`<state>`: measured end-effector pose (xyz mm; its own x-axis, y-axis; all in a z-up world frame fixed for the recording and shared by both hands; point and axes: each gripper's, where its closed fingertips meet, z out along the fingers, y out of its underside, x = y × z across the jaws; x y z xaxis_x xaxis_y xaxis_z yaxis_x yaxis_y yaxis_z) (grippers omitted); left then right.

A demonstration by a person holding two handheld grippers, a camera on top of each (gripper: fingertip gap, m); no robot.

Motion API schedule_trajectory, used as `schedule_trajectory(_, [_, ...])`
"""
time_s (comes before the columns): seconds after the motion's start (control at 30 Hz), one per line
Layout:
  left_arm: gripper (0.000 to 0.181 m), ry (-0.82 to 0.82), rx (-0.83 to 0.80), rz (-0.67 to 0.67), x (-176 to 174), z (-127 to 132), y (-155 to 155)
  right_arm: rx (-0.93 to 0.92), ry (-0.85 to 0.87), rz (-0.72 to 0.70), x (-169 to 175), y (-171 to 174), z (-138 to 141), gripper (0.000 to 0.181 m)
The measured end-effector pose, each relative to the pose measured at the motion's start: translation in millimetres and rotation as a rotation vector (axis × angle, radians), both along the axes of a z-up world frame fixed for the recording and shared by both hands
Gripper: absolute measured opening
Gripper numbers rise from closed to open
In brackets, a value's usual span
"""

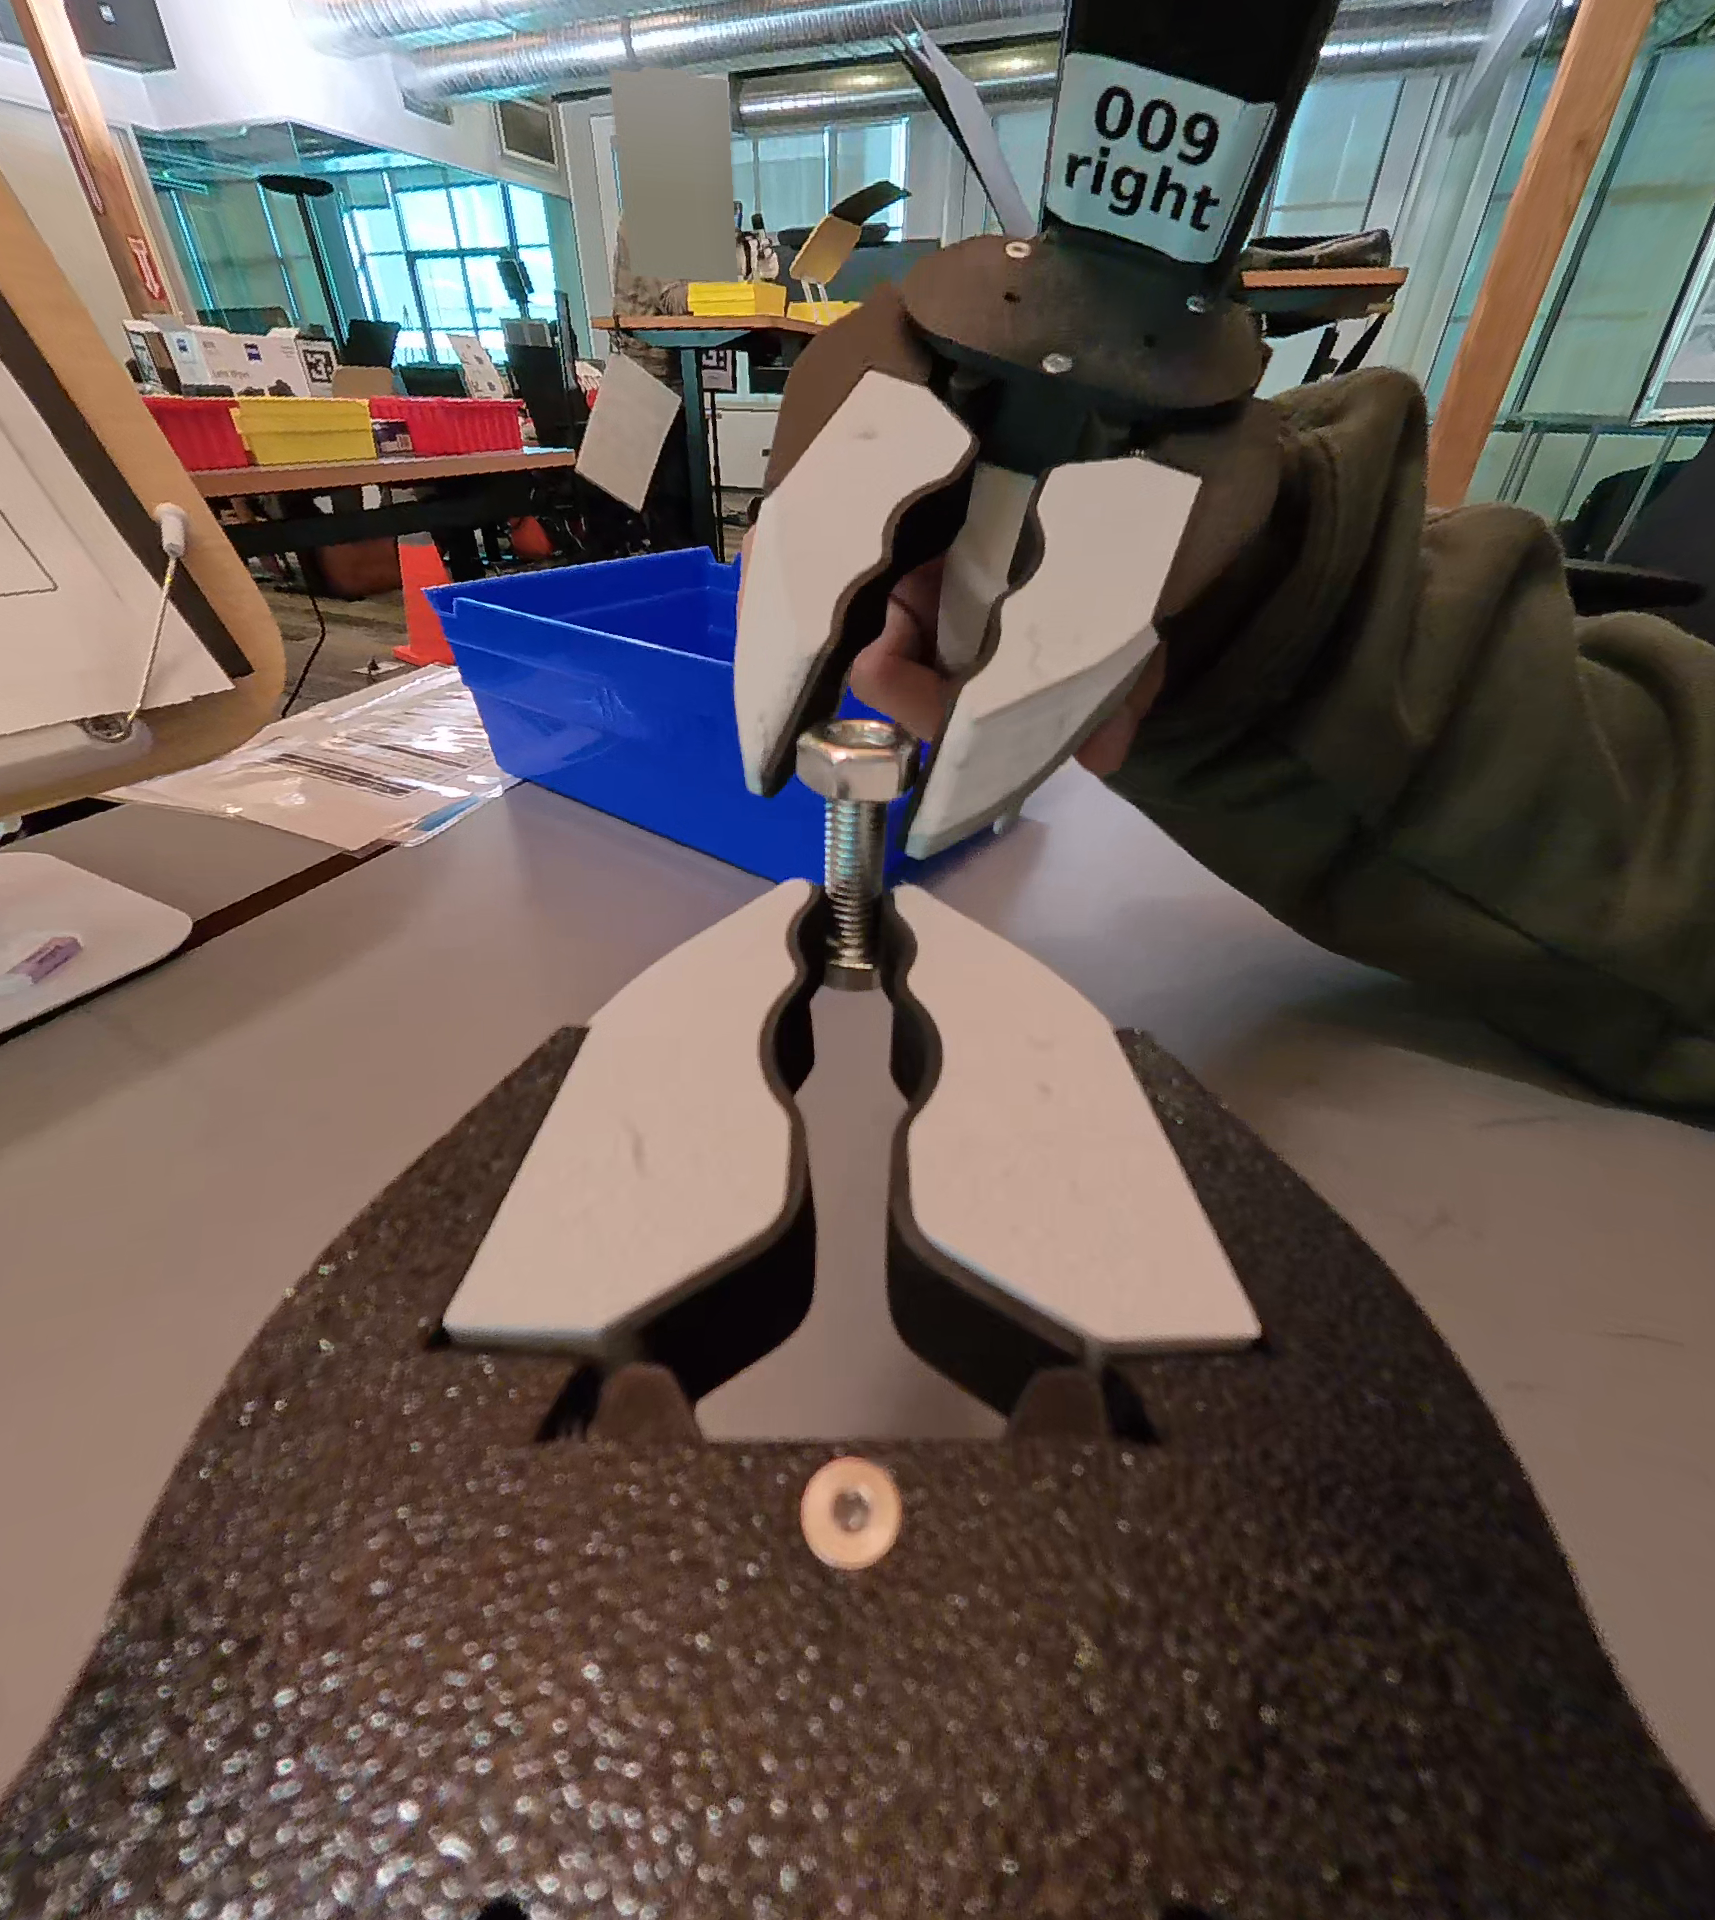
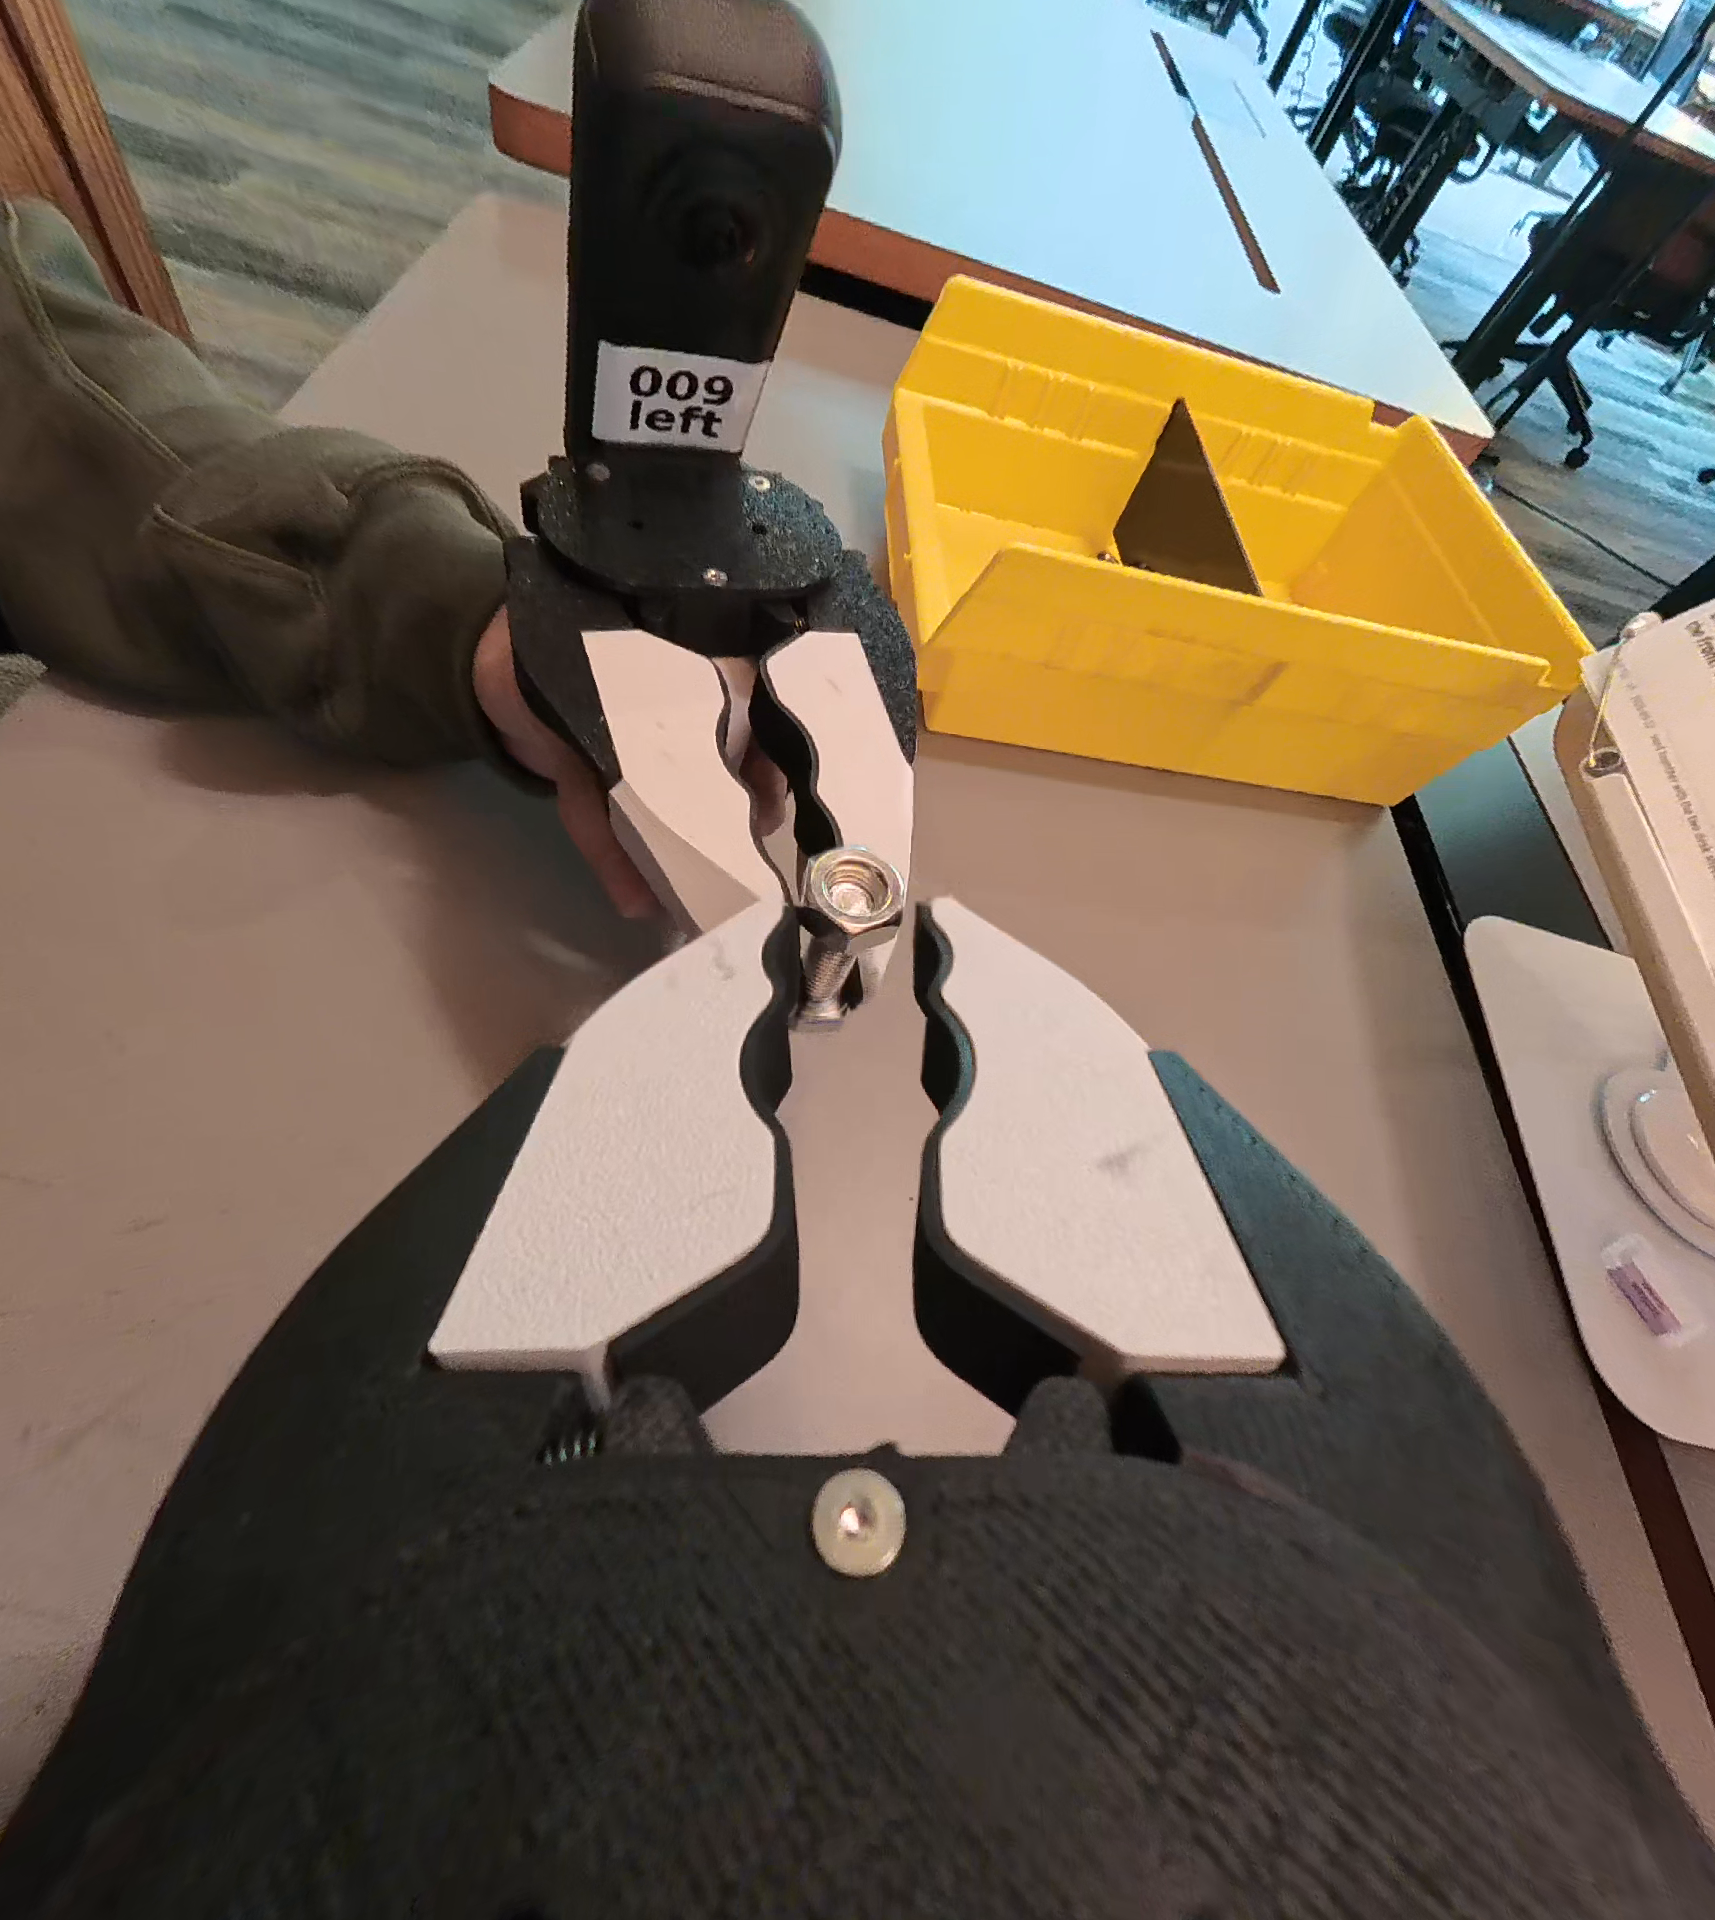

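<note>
A steel bolt (image 1: 851,883) stands upright with a hex nut (image 1: 855,756) on its top end. My left gripper (image 1: 848,904) is shut on the threaded shaft just above the bolt's lower end, over the grey table (image 1: 313,1091). My right gripper (image 1: 848,805) comes down from above, held by a hand in an olive sleeve. Its fingers straddle the nut. In the right wrist view the right gripper (image 2: 851,920) is open around the nut (image 2: 848,899), with a thin gap on the right side. The bolt (image 2: 822,977) and the left gripper (image 2: 811,935) show there too.
A blue bin (image 1: 604,665) stands behind the bolt. A yellow bin (image 2: 1196,623) with dividers stands to the far right. A clipboard stand with a printed sheet (image 1: 22,571) is at the left, on a white base with a small purple item (image 1: 48,951). Sleeved papers (image 1: 365,748) lie near the blue bin. Only a small space, under 4 cm, lies between the two pairs of fingers.
</note>
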<state>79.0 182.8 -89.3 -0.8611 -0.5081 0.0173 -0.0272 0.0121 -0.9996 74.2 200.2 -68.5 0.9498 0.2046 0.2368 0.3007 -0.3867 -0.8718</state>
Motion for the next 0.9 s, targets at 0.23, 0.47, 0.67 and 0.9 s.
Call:
schedule_trajectory(0.23, [0.009, 0.038, -0.007, 0.013, 3, -3, 2, 0.106, 0.114, -0.151, 8, -6, 9, 0.045])
schedule_trajectory(0.47, [0.009, 0.045, 0.000, 0.032, 6, -5, 3, 0.636, 0.295, -0.459, 7, -15, 18, 0.050])
schedule_trajectory(0.67, [0.009, 0.045, 0.013, 0.026, 5, -7, -1, 0.636, 0.312, -0.495, -2, -12, 14, 0.046])
schedule_trajectory(0.9, [0.009, 0.048, 0.019, 0.027, 5, -9, -2, 0.599, 0.319, -0.502, -6, -4, 5, 0.041])
